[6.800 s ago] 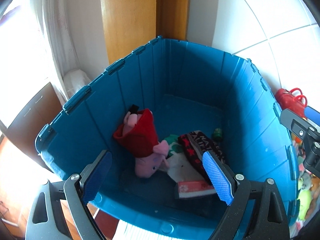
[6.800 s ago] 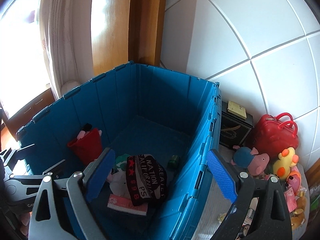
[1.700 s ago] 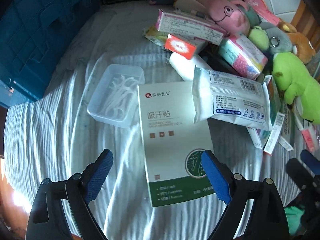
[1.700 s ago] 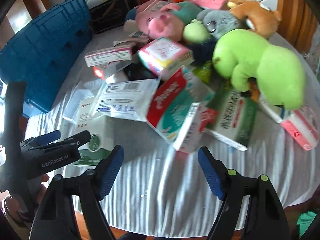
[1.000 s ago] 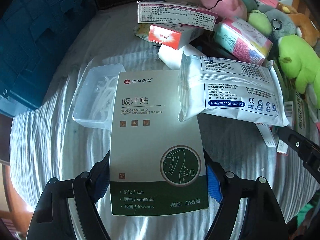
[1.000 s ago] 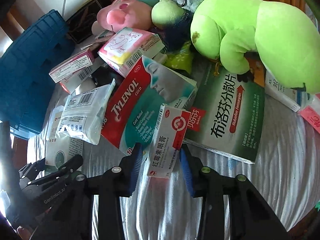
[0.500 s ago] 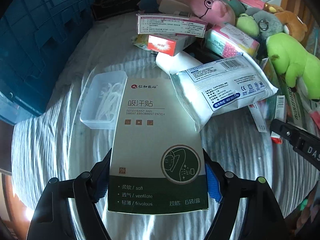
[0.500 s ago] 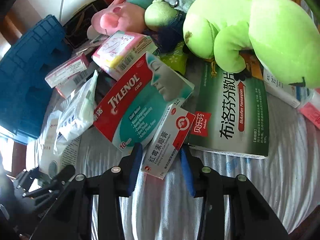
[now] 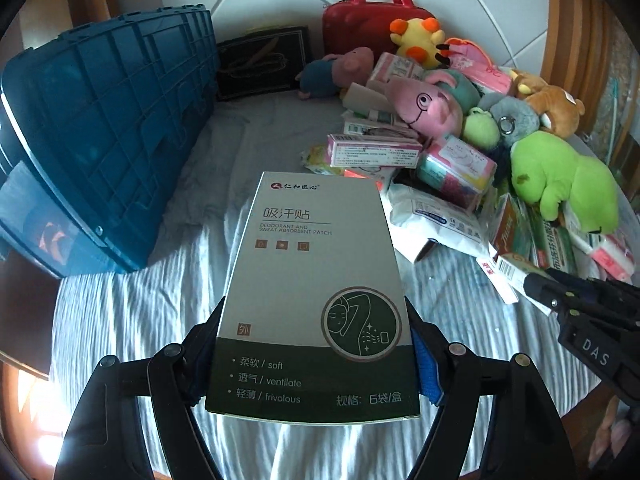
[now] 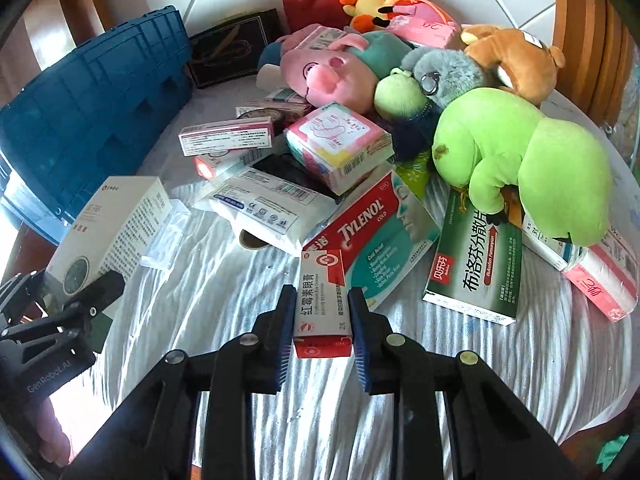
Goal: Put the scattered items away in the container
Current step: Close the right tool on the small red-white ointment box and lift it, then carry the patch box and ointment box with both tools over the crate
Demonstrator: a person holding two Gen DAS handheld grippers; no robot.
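Note:
My left gripper (image 9: 312, 344) is shut on a white and green sweat patch box (image 9: 316, 280), held lifted above the striped cloth. From the right wrist view the same box (image 10: 116, 220) shows at the left. My right gripper (image 10: 322, 308) is shut on a small red and white ointment box (image 10: 322, 300), raised off the cloth. The blue crate (image 9: 108, 128) stands at the left, its ribbed outer wall (image 10: 92, 112) facing me. Its inside is hidden.
A heap of medicine boxes and plush toys fills the right side: a Tylenol box (image 10: 372, 228), a green box (image 10: 476, 264), a white wipes pack (image 10: 260, 204), a green plush (image 10: 520, 160), a pink pig plush (image 9: 428, 104). A red case (image 9: 372, 20) stands by the tiled wall.
Both grippers have risen and tilted up with their boxes, so the crate's wall and the back wall came into view. The clear plastic tub dropped behind the sweat patch box.

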